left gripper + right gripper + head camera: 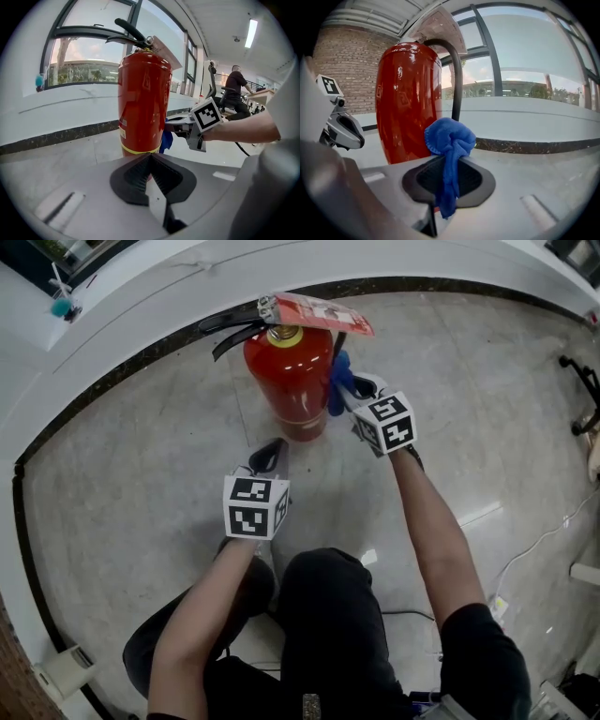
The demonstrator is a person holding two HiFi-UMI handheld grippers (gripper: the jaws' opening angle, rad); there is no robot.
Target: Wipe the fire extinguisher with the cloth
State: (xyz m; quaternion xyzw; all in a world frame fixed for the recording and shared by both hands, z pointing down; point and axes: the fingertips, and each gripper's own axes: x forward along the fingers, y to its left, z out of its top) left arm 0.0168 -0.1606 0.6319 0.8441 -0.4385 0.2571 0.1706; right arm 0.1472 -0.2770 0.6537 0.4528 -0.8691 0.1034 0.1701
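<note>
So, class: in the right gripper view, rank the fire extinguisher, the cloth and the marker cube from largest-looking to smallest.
1. fire extinguisher
2. cloth, though it is closest to the camera, which enlarges it
3. marker cube, small at the left edge

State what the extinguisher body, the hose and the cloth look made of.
The extinguisher body: likely metal under glossy red paint, given its sharp window reflections. The hose: smooth black, probably rubber. The cloth: soft blue fabric with a fuzzy nap, perhaps microfibre.
</note>
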